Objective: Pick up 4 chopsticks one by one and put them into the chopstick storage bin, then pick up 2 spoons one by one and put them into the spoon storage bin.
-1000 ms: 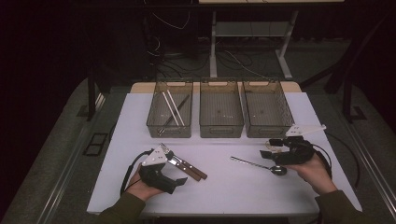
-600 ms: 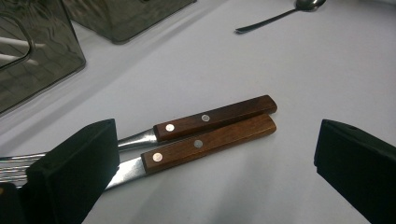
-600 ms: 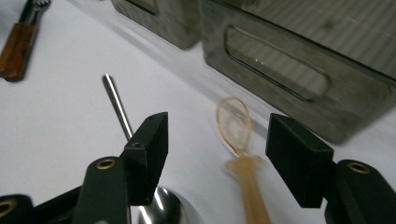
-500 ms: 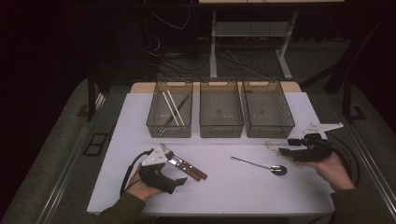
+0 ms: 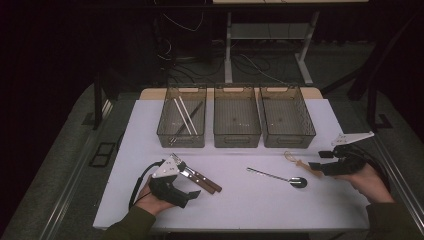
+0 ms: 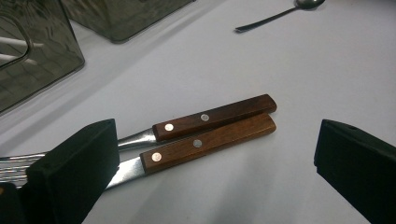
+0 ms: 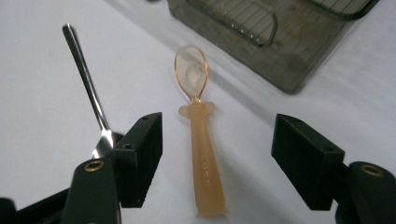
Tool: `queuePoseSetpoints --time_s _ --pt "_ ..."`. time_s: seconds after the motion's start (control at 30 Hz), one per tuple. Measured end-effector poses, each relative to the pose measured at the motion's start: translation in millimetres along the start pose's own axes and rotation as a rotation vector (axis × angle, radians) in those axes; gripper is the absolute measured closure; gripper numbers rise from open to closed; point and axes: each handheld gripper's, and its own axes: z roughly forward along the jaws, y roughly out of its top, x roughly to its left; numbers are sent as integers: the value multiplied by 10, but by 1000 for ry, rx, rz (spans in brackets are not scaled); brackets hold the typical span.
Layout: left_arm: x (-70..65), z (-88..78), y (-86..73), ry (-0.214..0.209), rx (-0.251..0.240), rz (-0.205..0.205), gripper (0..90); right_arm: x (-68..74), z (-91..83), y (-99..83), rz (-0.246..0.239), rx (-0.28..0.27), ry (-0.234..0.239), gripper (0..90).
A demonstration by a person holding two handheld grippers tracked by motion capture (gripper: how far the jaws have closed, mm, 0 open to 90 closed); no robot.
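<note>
Two wooden-handled utensils (image 5: 201, 180) lie side by side on the white table (image 5: 250, 210). My left gripper (image 5: 192, 193) rests beside them. In the left gripper view its jaws (image 6: 215, 172) stand open on either side of the handles (image 6: 210, 130) without touching them. A metal spoon (image 5: 277, 176) lies mid-table. An orange translucent spoon (image 5: 300, 162) lies to its right, and my right gripper (image 5: 316, 167) points at it. That gripper's jaws (image 7: 219, 144) have just been opening. The orange spoon's handle (image 7: 205, 163) lies between them untouched, with the metal spoon (image 7: 86, 74) to the left.
Three wire baskets stand in a row at the back of the table: the left one (image 5: 182, 131) holds chopsticks, then the middle one (image 5: 236, 127) and the right one (image 5: 287, 127). A basket corner (image 7: 280, 51) is close ahead of the right gripper.
My right gripper has moved rightward from above the metal spoon's bowl and now sits low behind the orange spoon. The left gripper and the wooden-handled utensils have not moved.
</note>
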Motion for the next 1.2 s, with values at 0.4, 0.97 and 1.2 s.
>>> queuePoseSetpoints --time_s 0.4,0.97,1.2 --pt "0 4 -1 2 3 0 0 -53 138 42 -46 194 32 409" --pt "-1 12 -3 1 8 4 0 10 266 40 -143 326 32 688" --pt "-2 12 -4 -1 8 5 0 48 261 18 -177 311 17 740"
